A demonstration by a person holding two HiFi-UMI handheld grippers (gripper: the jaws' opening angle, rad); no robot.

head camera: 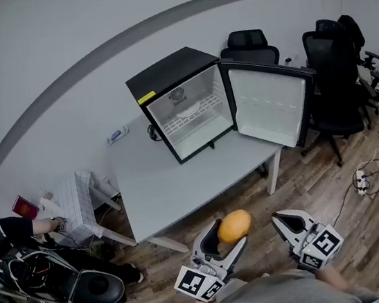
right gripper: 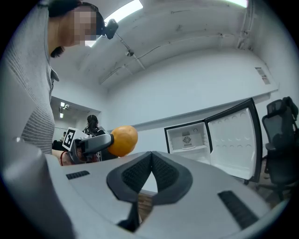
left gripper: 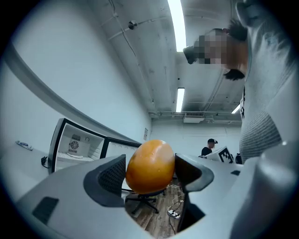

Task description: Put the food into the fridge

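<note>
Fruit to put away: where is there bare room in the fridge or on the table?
Bare: the fridge floor under its wire shelf, and the table between fridge and near edge. Crowded: chairs behind the open door.

The fridge [head camera: 180,106] stands on the far part of the table [head camera: 180,183], its door [head camera: 267,105] swung out to the right. Two office chairs [head camera: 334,57] sit behind and to the right of the table. Before the table's near edge (off it, over the floor [head camera: 368,227]) are the left tool [head camera: 230,234] and right tool [head camera: 288,223], side by side, with the fruit [head camera: 234,226] between the left tool's jaws. A power strip [head camera: 360,179] lies on the floor at far right.
</note>
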